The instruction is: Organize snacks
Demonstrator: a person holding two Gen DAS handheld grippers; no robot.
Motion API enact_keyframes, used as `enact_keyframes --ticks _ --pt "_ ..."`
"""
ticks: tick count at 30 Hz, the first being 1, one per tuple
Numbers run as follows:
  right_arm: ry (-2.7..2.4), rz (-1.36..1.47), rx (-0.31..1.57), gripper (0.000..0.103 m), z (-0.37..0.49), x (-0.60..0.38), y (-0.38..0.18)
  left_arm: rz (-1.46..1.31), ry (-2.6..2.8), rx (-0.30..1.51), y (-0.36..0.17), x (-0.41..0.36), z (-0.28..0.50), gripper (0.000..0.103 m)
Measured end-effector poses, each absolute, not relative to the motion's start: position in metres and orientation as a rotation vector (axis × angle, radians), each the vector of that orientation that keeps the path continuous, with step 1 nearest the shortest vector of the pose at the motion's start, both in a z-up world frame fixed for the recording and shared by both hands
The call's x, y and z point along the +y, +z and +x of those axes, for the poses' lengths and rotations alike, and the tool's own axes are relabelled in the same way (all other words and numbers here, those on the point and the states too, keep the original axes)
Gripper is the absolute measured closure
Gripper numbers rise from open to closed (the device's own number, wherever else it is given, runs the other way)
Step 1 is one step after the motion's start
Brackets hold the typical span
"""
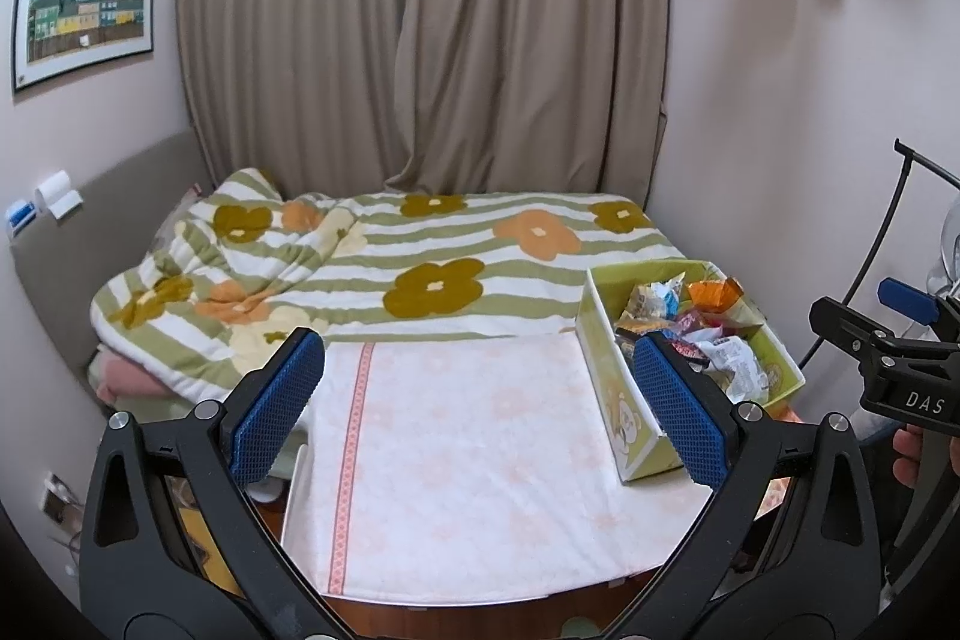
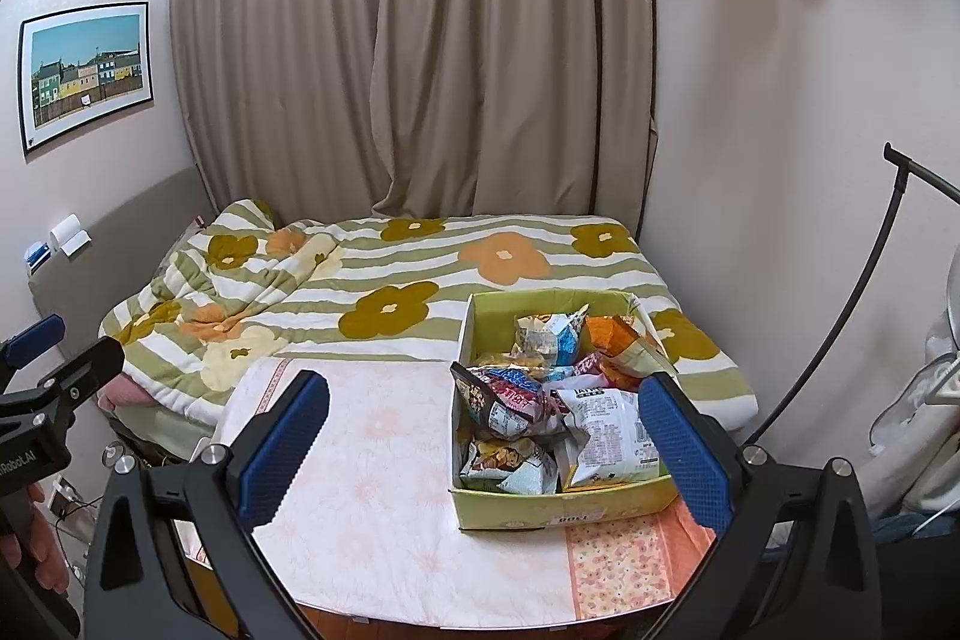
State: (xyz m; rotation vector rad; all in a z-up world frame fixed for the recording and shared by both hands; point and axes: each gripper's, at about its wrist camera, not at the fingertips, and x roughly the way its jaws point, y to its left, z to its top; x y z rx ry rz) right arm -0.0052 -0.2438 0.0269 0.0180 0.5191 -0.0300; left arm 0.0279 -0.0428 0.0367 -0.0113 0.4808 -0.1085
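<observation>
Blue-padded fingers of the left gripper (image 1: pixel 479 403) fill the bottom of the left wrist view, spread wide with nothing between them, hanging above a table (image 1: pixel 372 601) covered by a pale cloth (image 1: pixel 468 460) with faint peach flowers and a thin red patterned stripe near its left side. Farther back on the left, a framed picture (image 1: pixel 84 10) of coloured houses hangs on the wall, and below it a bed carries a striped quilt (image 1: pixel 372 256) with big olive and orange flowers. Brown curtains (image 1: pixel 420 28) hang closed behind the bed. Toward the right of the cloth sits a green cardboard box (image 1: pixel 609 403), its long side running away from the camera, and it is heaped with snack packets (image 1: pixel 714 340). At the far right edge of this view the right gripper (image 1: pixel 888 358) shows from the side, a hand gripping its handle.

From the right wrist view, the left gripper appears at the left edge. The right gripper (image 2: pixel 485 445) also has its jaws wide apart and empty, held above the cloth. Its right finger (image 2: pixel 684 451) overlaps the front right corner of the box in the picture; whether it touches cannot be told. The packets lie jumbled inside the box: a white one at the front right, a dark one near the left wall, an orange one at the back right
</observation>
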Motion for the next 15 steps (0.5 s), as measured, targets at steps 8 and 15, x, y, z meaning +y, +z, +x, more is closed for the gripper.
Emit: enact_keyframes --ticks 8,15 --pt "-0.031 0.02 0.52 0.0 -0.0029 -0.2447 0.0266 -0.01 -0.107 0.481 0.0369 -0.0432 0.0281 0.001" --pt "-0.032 0.021 0.522 0.0 -0.003 -0.2447 0.0267 -0.011 -0.108 0.483 0.0366 -0.0434 0.0288 0.001"
